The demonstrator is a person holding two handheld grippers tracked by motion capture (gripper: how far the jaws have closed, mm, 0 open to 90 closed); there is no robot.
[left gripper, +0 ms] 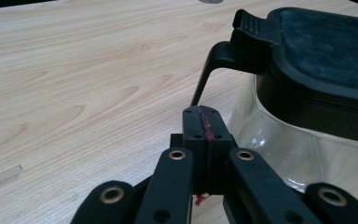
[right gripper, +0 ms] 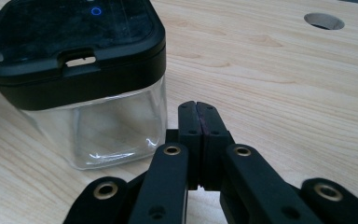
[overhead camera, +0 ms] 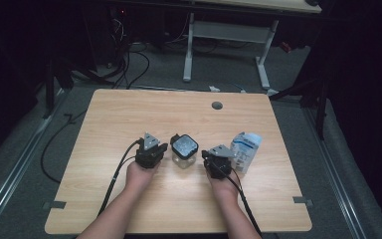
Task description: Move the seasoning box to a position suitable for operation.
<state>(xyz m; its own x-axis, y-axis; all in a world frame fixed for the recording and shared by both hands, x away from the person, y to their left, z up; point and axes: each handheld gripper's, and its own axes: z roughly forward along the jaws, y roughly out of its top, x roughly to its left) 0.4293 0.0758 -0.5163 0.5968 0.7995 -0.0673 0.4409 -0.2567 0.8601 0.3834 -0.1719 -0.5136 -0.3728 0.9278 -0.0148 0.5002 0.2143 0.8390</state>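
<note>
At the middle of the light wooden counter (overhead camera: 129, 124), towards the person's edge, stands a clear square jar with a black plastic lid (overhead camera: 184, 151). It is upright, its lid seated on top and closing it. Through the clear walls, as the right gripper view shows them (right gripper: 98, 130), nothing can be seen inside but the counter's wood grain and some glints of light. In the left gripper view a black latch arm (left gripper: 212, 65) sticks out from the lid's edge and angles down beside the jar's clear shoulder.

Just left of the jar, the left gripper (overhead camera: 150, 152) sits in the person's left hand (overhead camera: 140, 174), its jaws pressed together with nothing between them; the closed tips (left gripper: 204, 123) point at the jar's near corner and lie just beside it, and whether they touch it cannot be told. Just right of the jar, the right gripper (overhead camera: 218, 160) sits in the right hand (overhead camera: 224, 186), its jaws likewise pressed together and empty (right gripper: 198, 122), close to the jar's wall but apart from it.

Further right of the jar, just beyond the right gripper, lies a white and blue soft plastic packet (overhead camera: 245, 149) on the counter. Behind the jar, near the counter's far edge, is a round grey cable hole (overhead camera: 217, 105).
</note>
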